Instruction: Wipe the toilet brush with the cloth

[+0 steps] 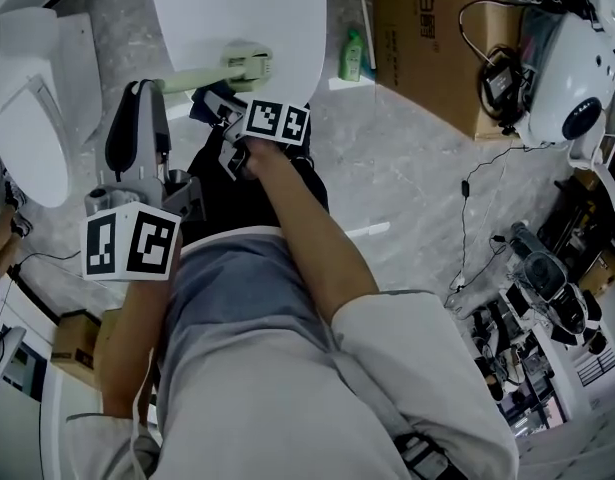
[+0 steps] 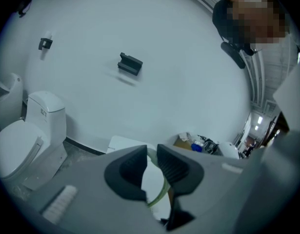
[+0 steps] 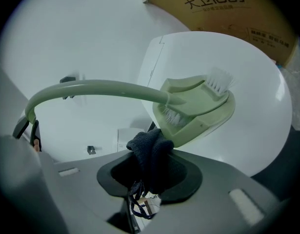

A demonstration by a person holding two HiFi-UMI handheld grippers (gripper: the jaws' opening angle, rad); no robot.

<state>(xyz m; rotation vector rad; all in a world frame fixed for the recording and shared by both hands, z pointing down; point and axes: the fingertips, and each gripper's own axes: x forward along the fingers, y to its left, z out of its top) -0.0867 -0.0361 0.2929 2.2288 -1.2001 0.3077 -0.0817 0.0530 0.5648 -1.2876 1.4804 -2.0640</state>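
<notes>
Left gripper (image 2: 150, 167): jaws drawn close, only a narrow slit between them. Its own view shows a pale green handle (image 2: 162, 191) running through that slit, so it is clamped on the handle of the toilet brush (image 3: 198, 104).

Right gripper (image 3: 150, 173): jaws closed on a bunched dark cloth (image 3: 149, 152). The top of the cloth sits against the underside of the brush head, right at the white bristles (image 3: 170, 116). A second tuft of bristles shows at the head's far edge.

Brush position: held in the air between the two grippers, in front of a white oval panel (image 3: 252, 77). The handle arcs leftward from the head.

Only the head view shows the layout. The person's two arms reach forward, a marker cube (image 1: 132, 243) sits on the left gripper and another (image 1: 277, 120) on the right, and the brush lies across the panel's lower edge. It also shows a green bottle (image 1: 352, 56) on the floor and cluttered gear with cables at right.

Only the left gripper view shows the room beyond: a white toilet (image 2: 23, 145) against a pale wall and a dark bracket (image 2: 130, 64) mounted on that wall.

Only the right gripper view shows the cloth-to-brush contact. A printed cardboard box (image 3: 228, 9) stands behind the panel.
</notes>
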